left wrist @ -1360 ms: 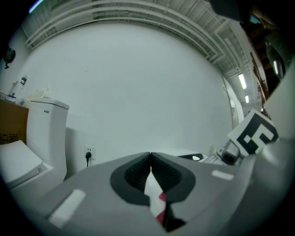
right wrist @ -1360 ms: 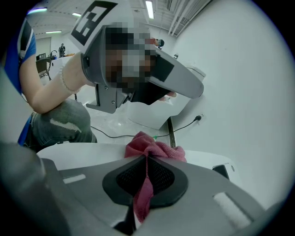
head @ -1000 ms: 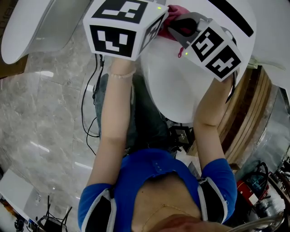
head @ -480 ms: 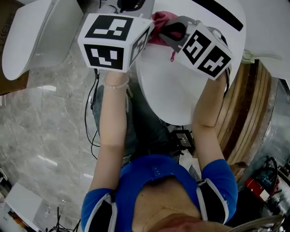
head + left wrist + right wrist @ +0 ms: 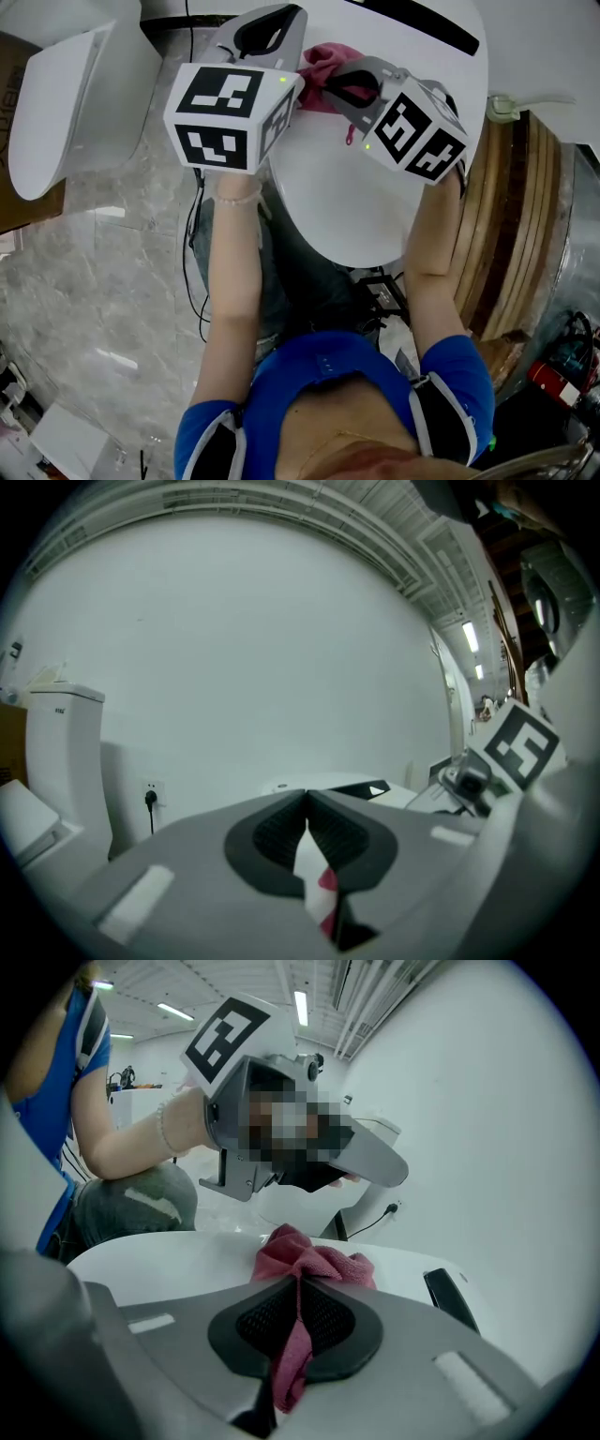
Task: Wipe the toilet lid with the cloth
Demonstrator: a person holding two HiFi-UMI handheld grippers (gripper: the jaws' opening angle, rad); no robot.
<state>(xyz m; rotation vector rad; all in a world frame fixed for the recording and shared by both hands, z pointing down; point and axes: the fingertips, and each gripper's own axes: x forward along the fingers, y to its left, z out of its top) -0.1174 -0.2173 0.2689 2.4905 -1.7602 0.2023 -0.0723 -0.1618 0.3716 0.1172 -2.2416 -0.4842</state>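
Cloth (image 5: 323, 66) is pinched in the right gripper (image 5: 298, 1288) jaws, at the far end of the toilet lid (image 5: 347, 197) by the dark slot (image 5: 412, 23). Over the last second it barely shifts along the lid; mostly the view moves. Left gripper (image 5: 307, 797) jaws are pressed together, empty, just beside it. Near half likely still unwiped.

In the head view the cloth (image 5: 323, 67) is half covered and the toilet lid (image 5: 352, 202) cropped above.

Both arms (image 5: 234, 281) are reaching forward, tools near each other. Left tool (image 5: 307, 799) is sitting jaws-together; right tool (image 5: 298, 1283) is pinching cloth (image 5: 314, 1258).
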